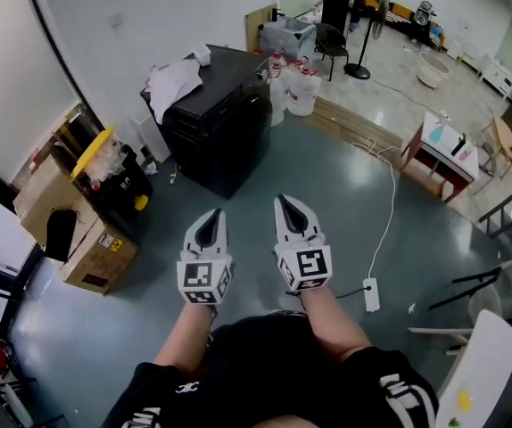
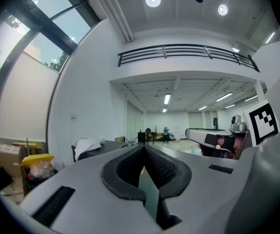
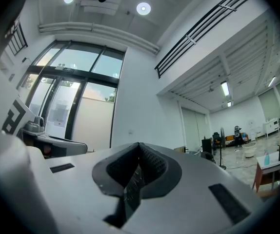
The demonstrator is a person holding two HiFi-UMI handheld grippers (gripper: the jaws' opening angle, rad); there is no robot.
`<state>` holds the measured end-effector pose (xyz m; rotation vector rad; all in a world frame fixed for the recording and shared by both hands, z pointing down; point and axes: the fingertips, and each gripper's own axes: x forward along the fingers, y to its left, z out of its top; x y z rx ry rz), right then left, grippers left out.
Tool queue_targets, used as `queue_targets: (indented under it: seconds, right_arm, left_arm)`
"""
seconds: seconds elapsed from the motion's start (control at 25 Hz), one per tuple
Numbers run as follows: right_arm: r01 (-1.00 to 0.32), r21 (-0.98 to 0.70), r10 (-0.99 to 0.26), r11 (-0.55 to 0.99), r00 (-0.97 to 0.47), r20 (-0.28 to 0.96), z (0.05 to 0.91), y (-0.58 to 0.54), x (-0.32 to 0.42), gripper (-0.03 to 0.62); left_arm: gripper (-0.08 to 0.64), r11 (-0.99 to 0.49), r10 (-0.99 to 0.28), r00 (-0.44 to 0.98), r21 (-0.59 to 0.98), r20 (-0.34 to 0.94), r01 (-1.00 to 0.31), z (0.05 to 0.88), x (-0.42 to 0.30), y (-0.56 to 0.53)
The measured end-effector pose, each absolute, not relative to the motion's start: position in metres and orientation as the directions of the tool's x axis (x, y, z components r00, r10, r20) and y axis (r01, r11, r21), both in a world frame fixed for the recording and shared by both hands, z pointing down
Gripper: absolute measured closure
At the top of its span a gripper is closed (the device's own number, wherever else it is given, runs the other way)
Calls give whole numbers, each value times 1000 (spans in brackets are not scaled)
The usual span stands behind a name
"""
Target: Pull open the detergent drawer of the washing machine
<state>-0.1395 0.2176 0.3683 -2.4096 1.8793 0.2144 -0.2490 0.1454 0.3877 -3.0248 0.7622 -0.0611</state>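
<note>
White left gripper (image 1: 210, 221) and right gripper (image 1: 288, 210), jaws pressed together and empty, at lower centre over open grey floor (image 1: 332, 172); black boxy cabinet (image 1: 220, 127) just beyond, upper left.

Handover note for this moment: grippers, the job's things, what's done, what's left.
Left gripper: shut, empty, over the floor.
Right gripper: shut, empty, beside it.
Job's things: no washing machine or detergent drawer shows in any view; a black cabinet with a white cloth on top stands ahead.
Done: nothing.
Left: find the machine, grip its drawer, pull it open.
</note>
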Motion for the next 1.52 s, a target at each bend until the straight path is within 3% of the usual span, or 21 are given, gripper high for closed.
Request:
queue_targets:
  seconds: [0.96,1.52]
  right_arm:
    - [-962,16,-954,-272,267,-136,391,200,-25,595]
    - [-963,72,-957,-259,246,-154,390,98,18,595]
  left_arm:
    - [557,-863,-504,863,-64,42,-501,406,-145,132]
    - [557,-871,-489,872,-56,10,-488,417,-95,27]
